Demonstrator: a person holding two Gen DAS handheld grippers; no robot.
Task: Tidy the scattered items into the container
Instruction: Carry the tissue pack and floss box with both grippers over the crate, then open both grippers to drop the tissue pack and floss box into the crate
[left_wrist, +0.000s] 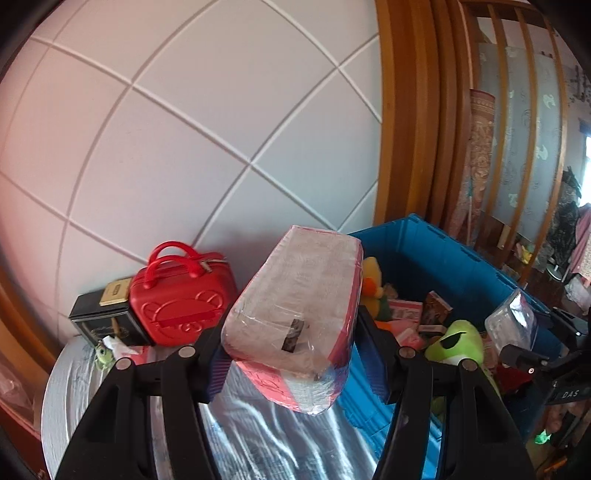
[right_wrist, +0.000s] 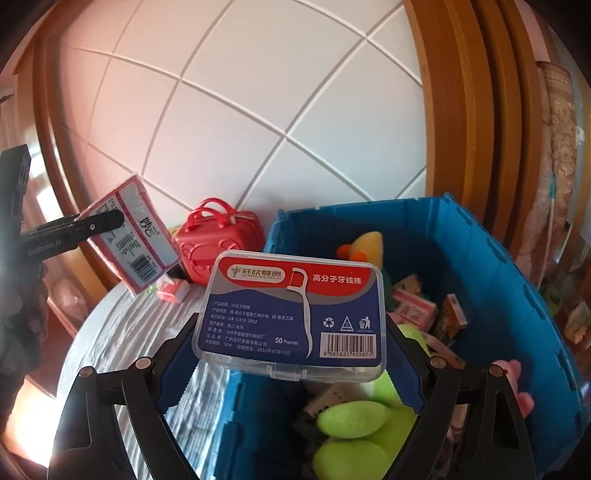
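your left gripper (left_wrist: 291, 354) has its jaws about half open and pressed on both sides of a tissue pack (left_wrist: 295, 306), wrapped in clear plastic with pink-red edges, so the pack is held up off the table. from the right wrist view you see that same pack (right_wrist: 135, 243) off to the left, pinched in the black fingers and hanging over the far left part of the round table (right_wrist: 122, 332), near the wall. your right gripper (right_wrist: 291, 354) stands wide, its blue pads against the two short ends of a clear floss pick box (right_wrist: 291, 314) with a red and blue label, and the box is carried flat between them. that box sits right over the near left rim of the blue crate (right_wrist: 480, 266), partly above the table's shiny cover and partly above the crate's inside. the crate stands to the right of the table and already holds a yellow duck toy (right_wrist: 365, 243), green plush toys (right_wrist: 354, 421) and several small cartons (right_wrist: 413, 306). on the far side of the table, against the white panelled wall, a red mini suitcase (left_wrist: 181, 299) stands upright, with a black box (left_wrist: 99, 321) just beside it on its left.
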